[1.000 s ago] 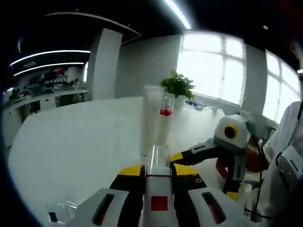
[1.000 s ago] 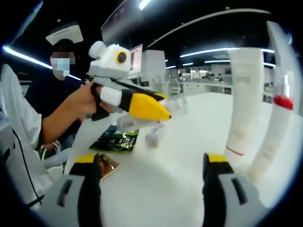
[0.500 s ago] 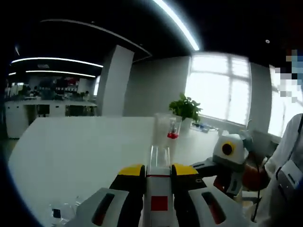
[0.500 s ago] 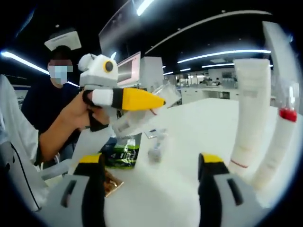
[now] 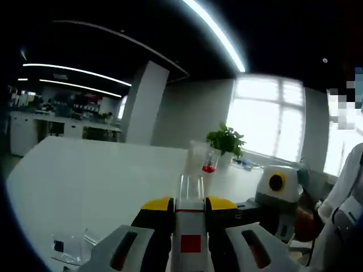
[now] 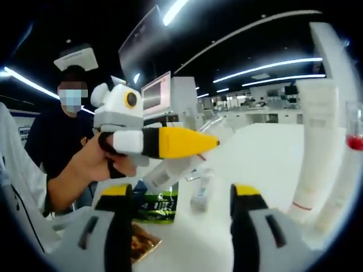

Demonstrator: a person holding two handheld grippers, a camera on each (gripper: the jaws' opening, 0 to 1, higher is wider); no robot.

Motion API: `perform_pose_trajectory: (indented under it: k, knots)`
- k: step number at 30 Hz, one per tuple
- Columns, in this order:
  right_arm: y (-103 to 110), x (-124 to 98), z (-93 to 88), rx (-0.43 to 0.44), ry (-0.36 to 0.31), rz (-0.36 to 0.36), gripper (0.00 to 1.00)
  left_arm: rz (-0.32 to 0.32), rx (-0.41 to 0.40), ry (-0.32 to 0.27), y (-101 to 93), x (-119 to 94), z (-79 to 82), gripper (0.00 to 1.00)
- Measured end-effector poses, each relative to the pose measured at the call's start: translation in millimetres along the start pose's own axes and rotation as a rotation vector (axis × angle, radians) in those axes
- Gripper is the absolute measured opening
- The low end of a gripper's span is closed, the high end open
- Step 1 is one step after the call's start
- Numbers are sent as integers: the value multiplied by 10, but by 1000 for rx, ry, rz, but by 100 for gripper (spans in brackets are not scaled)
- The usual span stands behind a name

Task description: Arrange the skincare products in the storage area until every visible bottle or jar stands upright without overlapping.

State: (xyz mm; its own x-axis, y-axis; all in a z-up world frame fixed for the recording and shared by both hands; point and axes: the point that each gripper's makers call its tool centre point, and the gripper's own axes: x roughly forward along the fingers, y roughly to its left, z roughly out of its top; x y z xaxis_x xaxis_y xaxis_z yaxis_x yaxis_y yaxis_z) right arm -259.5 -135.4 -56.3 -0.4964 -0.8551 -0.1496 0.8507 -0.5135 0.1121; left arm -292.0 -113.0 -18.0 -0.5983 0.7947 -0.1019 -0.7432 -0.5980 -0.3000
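A: Left gripper (image 5: 190,205) — clamped on a clear bottle (image 5: 191,190), held off the white table (image 5: 85,175), clear cap end poking out past the yellow jaw tips.
B: Same grip from the right gripper view? Left gripper (image 6: 198,148) raised above the table (image 6: 266,153) in a hand (image 6: 93,167), clear bottle (image 6: 170,170) slanting down and back beneath the yellow jaw.
A: Right gripper (image 6: 181,195) — jaws well apart, nothing between them. Also seen from the left gripper view, low on the right (image 5: 245,211).
B: Upright items?
A: White tube (image 6: 315,144) standing on its cap at the right, slim tube with red band (image 6: 350,164) just beside it, touching or not — cannot tell. Far across the table in the left gripper view: white tube (image 5: 197,161), red-banded one (image 5: 209,165) close by.
B: Lying down?
A: Small clear vial (image 6: 199,190) on the table between the right jaws' line of sight. Green packet (image 6: 157,200) near the table edge, brown packet (image 6: 140,241) nearer. Clear pieces (image 5: 71,249) on the table, near left.
B: Background?
A: Potted plant (image 5: 226,140) by the window.
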Motion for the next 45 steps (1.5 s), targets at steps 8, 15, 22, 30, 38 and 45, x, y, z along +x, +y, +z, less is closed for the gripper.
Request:
perform_pose_trajectory:
  k: [8,15,22,30,38,45]
  knots:
    - [14,55,125,23,-50,1,62,8,-28,-53,1,-4,78,22]
    - [69,140,189,58,-84,5,55,19,-55,-99,1,-26,138,22]
    - [36,130,159,65,-87,-6,46,32,-54,-97,10,-81,151,22]
    - [39,74,47,18,-40,11,30,39,-54,-73,-5,-112,107,22]
    - [-74,-1,-18,-1,-21,-20,29,45,-41,-36,-58,-122,46,22]
    - [-120,-48,-42,-33,-7,-42,29,59,-21,-2,-84,-114,-4,22]
